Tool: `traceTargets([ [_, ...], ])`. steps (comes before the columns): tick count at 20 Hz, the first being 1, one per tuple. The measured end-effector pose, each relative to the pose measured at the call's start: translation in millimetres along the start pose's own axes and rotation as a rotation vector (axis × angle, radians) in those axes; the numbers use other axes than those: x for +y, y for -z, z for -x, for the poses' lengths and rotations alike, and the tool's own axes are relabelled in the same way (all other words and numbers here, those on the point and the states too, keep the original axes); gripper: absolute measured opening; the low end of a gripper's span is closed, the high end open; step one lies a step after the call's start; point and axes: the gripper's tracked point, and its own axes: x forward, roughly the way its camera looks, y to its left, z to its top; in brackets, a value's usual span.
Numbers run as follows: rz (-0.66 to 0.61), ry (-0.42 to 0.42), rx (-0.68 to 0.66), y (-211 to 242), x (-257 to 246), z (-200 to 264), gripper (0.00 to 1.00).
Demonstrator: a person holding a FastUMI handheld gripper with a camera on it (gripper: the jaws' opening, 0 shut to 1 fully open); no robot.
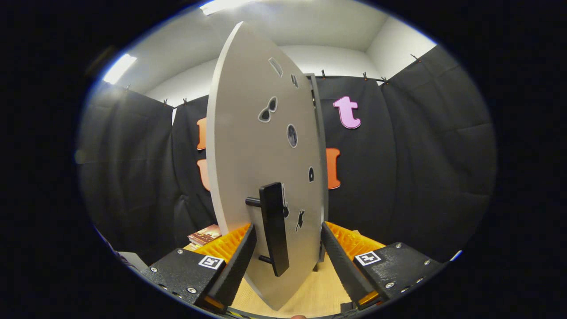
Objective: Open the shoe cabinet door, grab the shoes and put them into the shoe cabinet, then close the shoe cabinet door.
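Door: the pale grey flat cabinet door [248,146], marked with small dark stickers, was seen swung open, edge-on between the fingers.
Handle: the black bar handle [274,228] was mounted low on the door, between the fingers.
Gripper: the gripper [288,259] was spread wide around the door and handle, nothing clamped.
Floor: a light wooden surface [319,292] was seen below.

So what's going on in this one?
A person's handheld gripper is working the shoe cabinet door. The pale door, dotted with small dark stickers, stands swung out edge-on toward the camera. Its black bar handle sits between the open jaws, which flank it without clearly pressing on it. Whether the door is being opened or closed cannot be told. A wooden surface lies below, with some printed material beyond the fingers.
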Motion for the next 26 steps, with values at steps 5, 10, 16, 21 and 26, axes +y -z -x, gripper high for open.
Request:
traceTargets([
  [5, 0.024, -0.066, 0.003, 1.8, 39.2, -27.6, 0.93],
  [10, 0.048, -0.103, 0.013, 3.0, 84.6, -68.9, 0.95],
  [16, 0.017, -0.125, 0.029, 6.8, 130.0, -122.3, 0.97],
  [21, 0.02, -0.08, 0.018, 6.4, 152.8, -165.9, 0.97],
  [26, 0.024, -0.015, -0.009, 4.1, 166.1, -204.3, 0.97],
])
